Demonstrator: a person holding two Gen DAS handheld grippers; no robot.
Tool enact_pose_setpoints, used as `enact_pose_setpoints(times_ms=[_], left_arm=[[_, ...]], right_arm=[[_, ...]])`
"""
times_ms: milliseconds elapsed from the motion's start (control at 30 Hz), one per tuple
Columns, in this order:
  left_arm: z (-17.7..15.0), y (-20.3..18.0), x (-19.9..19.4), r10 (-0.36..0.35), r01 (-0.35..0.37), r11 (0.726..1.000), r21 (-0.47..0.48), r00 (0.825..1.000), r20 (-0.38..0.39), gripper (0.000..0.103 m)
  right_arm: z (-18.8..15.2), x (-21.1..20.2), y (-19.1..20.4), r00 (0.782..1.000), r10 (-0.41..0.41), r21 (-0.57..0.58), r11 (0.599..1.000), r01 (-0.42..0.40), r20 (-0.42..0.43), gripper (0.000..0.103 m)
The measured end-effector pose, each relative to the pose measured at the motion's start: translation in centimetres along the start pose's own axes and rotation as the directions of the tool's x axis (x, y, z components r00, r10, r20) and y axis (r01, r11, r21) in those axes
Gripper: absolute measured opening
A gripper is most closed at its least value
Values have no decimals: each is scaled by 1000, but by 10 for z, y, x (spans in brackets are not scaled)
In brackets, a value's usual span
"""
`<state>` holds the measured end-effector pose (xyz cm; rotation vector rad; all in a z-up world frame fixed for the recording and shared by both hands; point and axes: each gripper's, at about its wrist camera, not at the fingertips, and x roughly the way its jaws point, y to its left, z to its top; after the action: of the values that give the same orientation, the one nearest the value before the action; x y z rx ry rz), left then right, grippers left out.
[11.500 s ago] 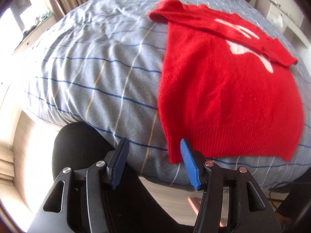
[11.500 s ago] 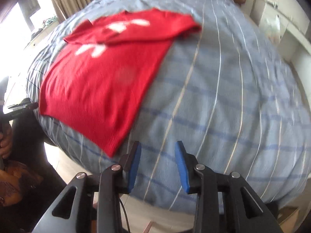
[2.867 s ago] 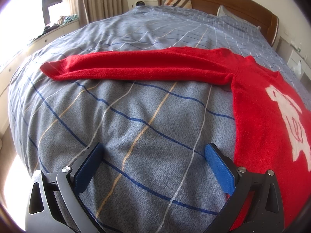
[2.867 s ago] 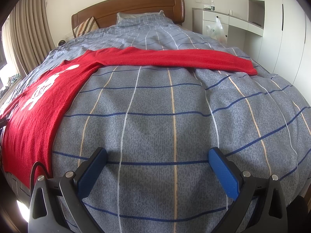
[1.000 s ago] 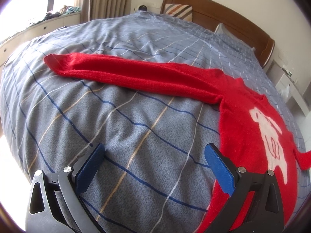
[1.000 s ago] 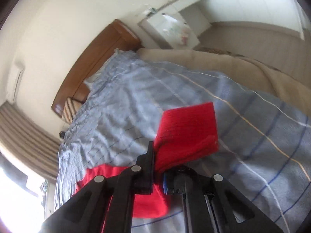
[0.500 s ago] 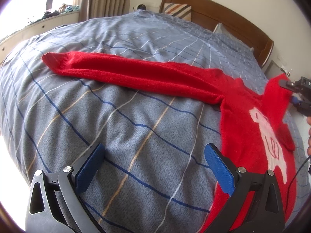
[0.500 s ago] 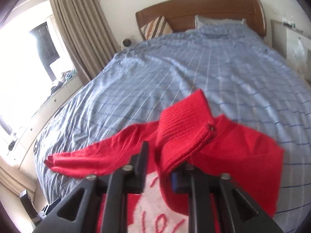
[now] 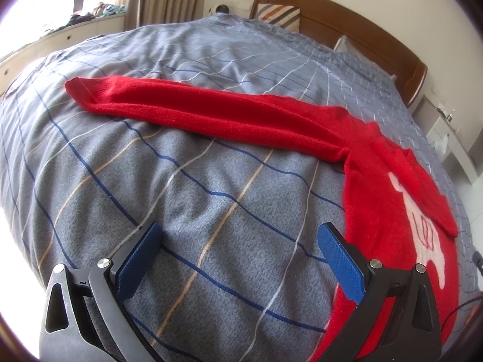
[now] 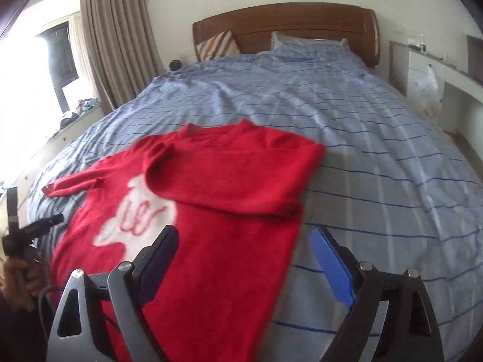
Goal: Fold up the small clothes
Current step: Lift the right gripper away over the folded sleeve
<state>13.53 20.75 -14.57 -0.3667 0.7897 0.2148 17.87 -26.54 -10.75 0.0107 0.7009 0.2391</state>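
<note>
Right tongs (image 10: 244, 259) opening, empty, angled down over red sweater (image 10: 211, 199) — left tongs (image 9: 238, 253) spread, empty.

No readable text, label, brand, number or sign shows in either view. The only marking is a white animal-like figure with thin red line work on the chest of the red sweater (image 10: 211, 199), left of centre in the right wrist view and at the right edge in the left wrist view (image 9: 422, 232); it carries no letters or digits that can be made out. Small items on the shelf at the upper right are too small to read.
</note>
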Motion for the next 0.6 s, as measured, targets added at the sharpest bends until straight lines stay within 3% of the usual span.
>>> enact_pose_setpoints(times_ms=[67,133,200,267,367,400,500,600], left_arm=[[-1,-3,-1,1,-1,1000,12,1000,6,103],[-3,-10,-1,10,-11,999,45,1000,9,103],[-6,-19,3,42,-43,995,85,999,5,103],[-8,-26,6,72,-73,991,116,997,10,103],[-8,-26,5,77,-79,990,116,997,16,103],[-8,-25,4,73,-75,991,109,997,16,103],[-6,-19,3,63,-64,994,87,998,16,103],[-5,-14,1,39,-40,997,72,999,11,103]], right_arm=[[-18,-10,-32,992,-123,13,992,123,-10,91],[-31,-16,-61,981,-189,93,977,192,-41,91],[-27,-18,-74,973,-221,161,960,230,-73,91],[-5,-18,-66,981,-185,188,963,194,-63,91],[47,0,-13,996,-83,110,990,85,-26,95],[64,13,12,998,-47,58,997,49,-41,99],[102,70,84,991,49,-95,994,-62,-127,99],[120,133,130,978,-59,-187,982,21,-202,98]])
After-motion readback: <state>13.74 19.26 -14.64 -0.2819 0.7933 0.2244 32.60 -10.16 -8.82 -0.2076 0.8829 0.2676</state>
